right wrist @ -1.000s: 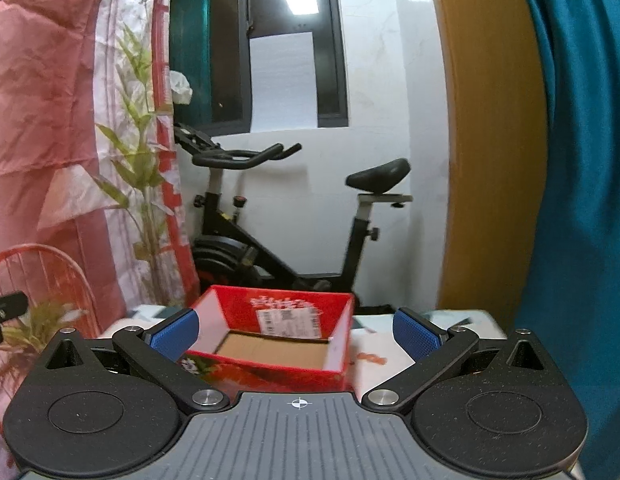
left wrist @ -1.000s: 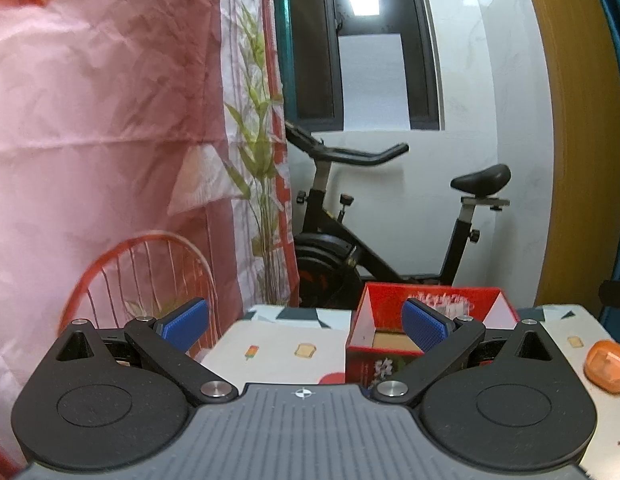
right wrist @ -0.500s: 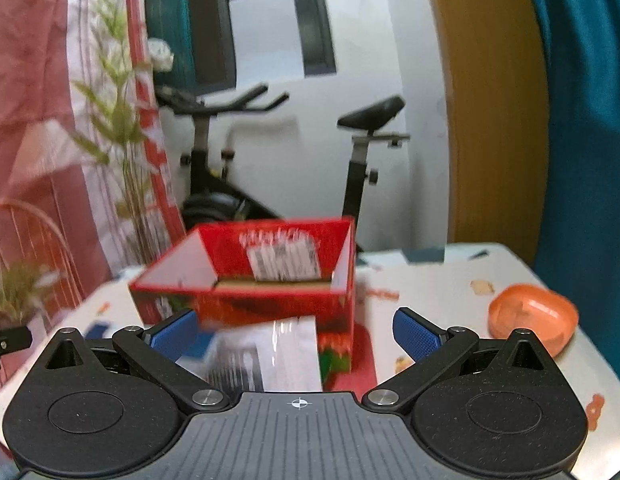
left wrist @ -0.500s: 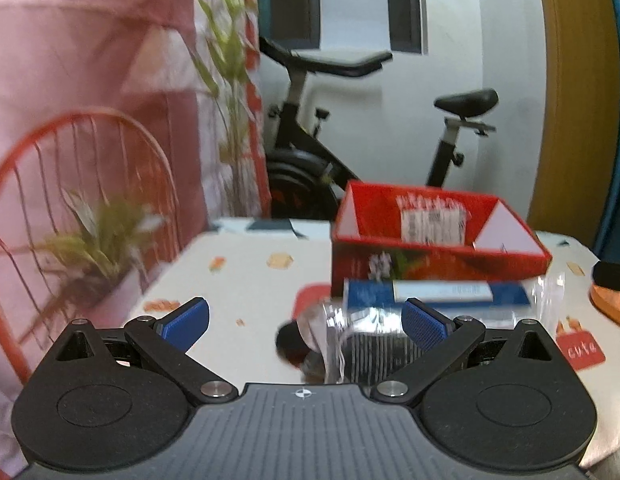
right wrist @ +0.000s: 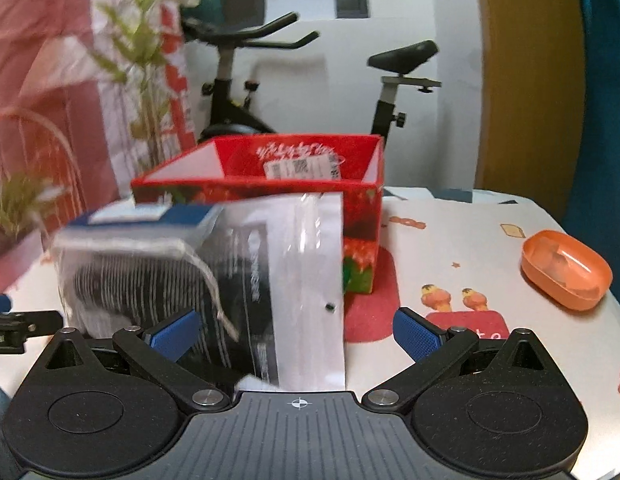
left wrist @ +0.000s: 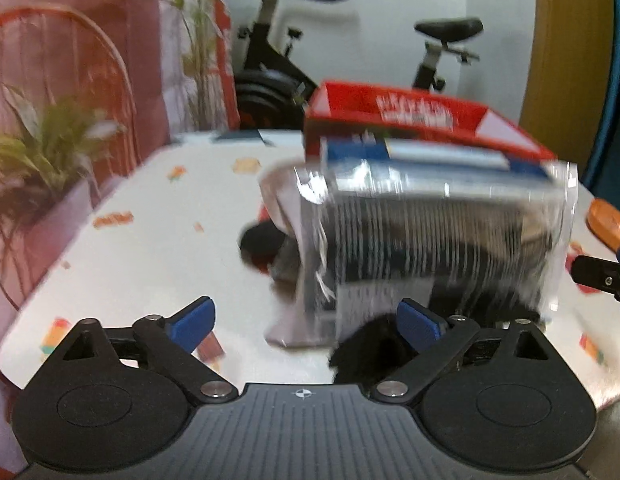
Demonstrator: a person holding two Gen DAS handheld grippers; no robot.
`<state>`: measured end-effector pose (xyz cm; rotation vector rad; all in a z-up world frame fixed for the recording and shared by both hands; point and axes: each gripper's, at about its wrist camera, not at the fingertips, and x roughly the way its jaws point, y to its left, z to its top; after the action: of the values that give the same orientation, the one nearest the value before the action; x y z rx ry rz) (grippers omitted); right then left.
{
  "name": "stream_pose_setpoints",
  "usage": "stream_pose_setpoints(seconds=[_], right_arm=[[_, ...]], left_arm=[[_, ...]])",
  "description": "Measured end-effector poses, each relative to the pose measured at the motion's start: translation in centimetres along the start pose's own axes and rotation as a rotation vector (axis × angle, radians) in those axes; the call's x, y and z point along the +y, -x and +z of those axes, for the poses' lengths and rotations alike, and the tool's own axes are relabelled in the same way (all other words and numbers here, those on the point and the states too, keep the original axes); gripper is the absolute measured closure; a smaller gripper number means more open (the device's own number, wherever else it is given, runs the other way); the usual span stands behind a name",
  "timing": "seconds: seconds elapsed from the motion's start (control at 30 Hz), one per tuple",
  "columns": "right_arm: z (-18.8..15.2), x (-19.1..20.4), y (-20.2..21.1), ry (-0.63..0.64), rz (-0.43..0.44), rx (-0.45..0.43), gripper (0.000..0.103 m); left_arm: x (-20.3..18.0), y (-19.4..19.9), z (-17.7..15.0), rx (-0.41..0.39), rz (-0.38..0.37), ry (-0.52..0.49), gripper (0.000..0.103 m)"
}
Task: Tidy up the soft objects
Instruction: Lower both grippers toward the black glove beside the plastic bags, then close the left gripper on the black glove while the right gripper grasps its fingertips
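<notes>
My left gripper [left wrist: 306, 322] has just narrowed slightly, nothing between its jaws; my right gripper [right wrist: 296, 330] gapes empty. I'm approaching the clear plastic pack of black-and-white striped fabric [right wrist: 214, 280] lying before the open red cardboard box [right wrist: 294, 184]. Next: straddle, pinch.

Plastic-wrapped package [left wrist: 430, 240] motion-blurred

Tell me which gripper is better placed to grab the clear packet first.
Right, probably. The clear packet lies between the right gripper fingers, both open. The left gripper faces bare table; the packet is off-centre.
</notes>
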<state>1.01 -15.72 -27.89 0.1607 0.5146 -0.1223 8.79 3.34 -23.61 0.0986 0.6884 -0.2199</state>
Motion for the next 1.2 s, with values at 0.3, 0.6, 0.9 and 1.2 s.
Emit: stream_pose_setpoints(seconds=[0.3,0.6,0.9,1.2], right_arm=[[-2.7,0.4,-2.4,0.009,0.068,0.122,0.023],[-3.6,0.8,-3.8,0.007,0.134,0.15,0.027],[-4.6,1.4,-5.3,0.015,0.192,0.211,0.033],[-5.0,1.5,-6.0,0.007,0.207,0.222,0.036]], left_arm=[[0.4,-2.5,-1.6,0.095,-0.103,0.022,0.017],[-0.4,-4.8,-2.6,0.175,-0.18,0.022,0.022],[-0.1,-5.0,-2.6,0.168,-0.205,0.045,0.022],[-0.7,-5.2,-2.6,0.158,-0.205,0.024,0.022]])
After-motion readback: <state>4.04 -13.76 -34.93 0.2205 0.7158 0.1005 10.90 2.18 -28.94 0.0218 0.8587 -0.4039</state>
